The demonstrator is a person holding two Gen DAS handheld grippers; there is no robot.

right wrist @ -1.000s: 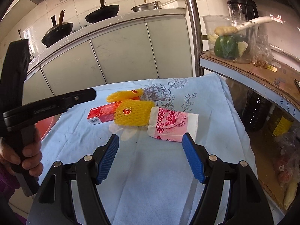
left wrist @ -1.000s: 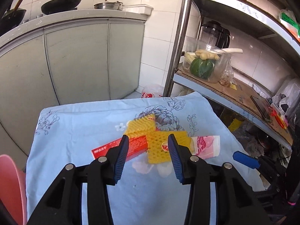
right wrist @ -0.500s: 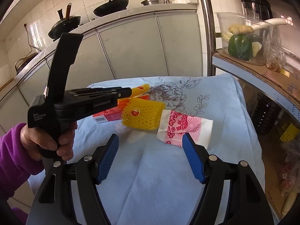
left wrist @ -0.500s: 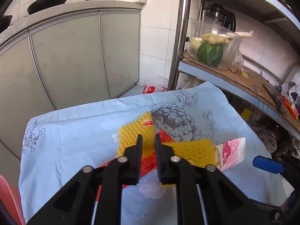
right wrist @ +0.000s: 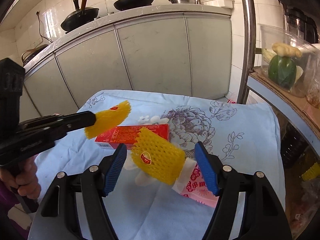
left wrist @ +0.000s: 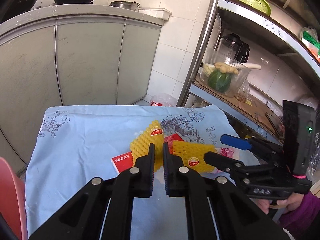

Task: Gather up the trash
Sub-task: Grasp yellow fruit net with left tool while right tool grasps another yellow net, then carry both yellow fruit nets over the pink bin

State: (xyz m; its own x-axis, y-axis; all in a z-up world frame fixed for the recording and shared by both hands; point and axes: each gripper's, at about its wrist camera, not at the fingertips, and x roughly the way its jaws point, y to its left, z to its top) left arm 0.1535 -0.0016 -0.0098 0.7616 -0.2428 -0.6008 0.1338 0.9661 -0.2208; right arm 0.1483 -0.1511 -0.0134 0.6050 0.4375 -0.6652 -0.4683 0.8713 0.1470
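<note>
Left gripper (left wrist: 157, 150) clamped on a yellow foam net (right wrist: 109, 118); right gripper (right wrist: 161, 167) open.

The held net hangs at the left fingertips, above the red box (right wrist: 134, 135). A second foam net (right wrist: 158, 158) lies between the spread right fingers, untouched, overlapping a pink packet (right wrist: 197, 188) on the blue floral cloth (right wrist: 250, 132).

foam nets (right wrist: 158, 158): yellow mesh | tablecloth (right wrist: 250, 132): matt printed cloth | box (right wrist: 128, 134): glossy red card
</note>
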